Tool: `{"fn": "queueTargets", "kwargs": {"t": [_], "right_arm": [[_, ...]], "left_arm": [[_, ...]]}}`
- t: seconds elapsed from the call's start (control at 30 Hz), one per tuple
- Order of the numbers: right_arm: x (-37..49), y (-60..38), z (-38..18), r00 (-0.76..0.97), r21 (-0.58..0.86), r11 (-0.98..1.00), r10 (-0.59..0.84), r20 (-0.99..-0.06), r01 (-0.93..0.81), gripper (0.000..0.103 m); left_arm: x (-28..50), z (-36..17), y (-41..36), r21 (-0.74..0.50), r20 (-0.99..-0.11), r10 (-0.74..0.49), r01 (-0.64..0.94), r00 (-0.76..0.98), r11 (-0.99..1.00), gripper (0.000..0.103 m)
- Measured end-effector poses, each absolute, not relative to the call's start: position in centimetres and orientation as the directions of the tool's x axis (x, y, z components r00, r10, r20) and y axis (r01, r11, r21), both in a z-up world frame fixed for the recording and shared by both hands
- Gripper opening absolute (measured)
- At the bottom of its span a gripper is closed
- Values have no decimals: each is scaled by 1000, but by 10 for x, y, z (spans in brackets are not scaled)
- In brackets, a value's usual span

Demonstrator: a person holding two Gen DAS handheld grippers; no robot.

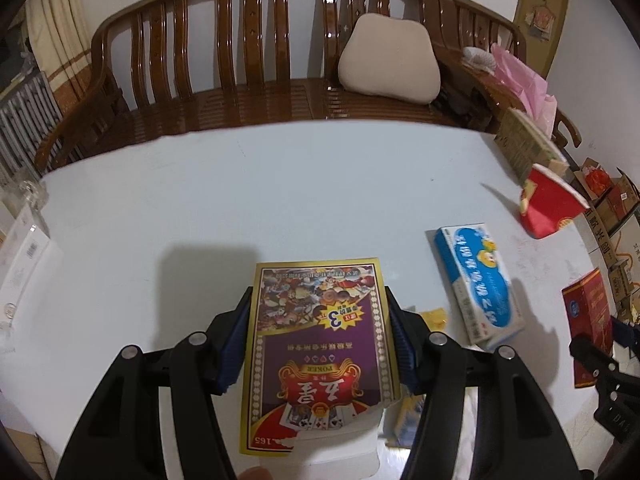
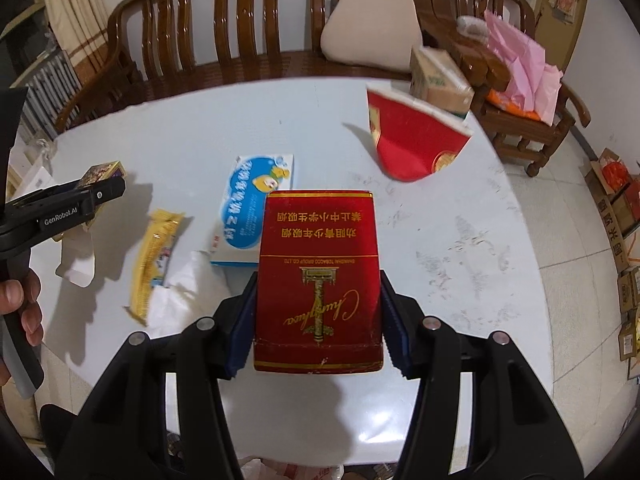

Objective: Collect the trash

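My left gripper is shut on a purple and gold playing-card box, its blue pads pressing both long sides, held above the pale table. My right gripper is shut on a red cigarette pack in the same way. On the table lie a blue and white box, a yellow wrapper, a white crumpled paper and a crushed red paper cup. The left gripper with its box appears at the left edge of the right wrist view.
A wooden bench with a beige cushion stands behind the table. A cardboard box sits at the table's far right edge. A wooden chair with pink bags and several cartons stand on the floor at right.
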State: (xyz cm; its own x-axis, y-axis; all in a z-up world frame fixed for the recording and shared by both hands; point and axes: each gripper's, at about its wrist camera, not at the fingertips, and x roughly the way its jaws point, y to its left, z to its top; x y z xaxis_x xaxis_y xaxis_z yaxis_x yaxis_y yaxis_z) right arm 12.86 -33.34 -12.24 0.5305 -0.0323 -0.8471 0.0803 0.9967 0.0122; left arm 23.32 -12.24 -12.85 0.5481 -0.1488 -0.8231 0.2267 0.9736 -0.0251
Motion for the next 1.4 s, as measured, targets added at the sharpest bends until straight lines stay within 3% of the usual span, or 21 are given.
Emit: {"fn": "queueTargets", "kwargs": {"t": [0.83,1.4], "right_arm": [[7,-321,-9,701,22,1000,3,-713,18,53],[-106,-294,-4,772,21,999,50,-634,-48,53]], "left_arm": [[86,-22,-132,-24,-685,-290,377,668,926,58],[-29,-30,-114,30,-616,-322,430,719,902,58]]}}
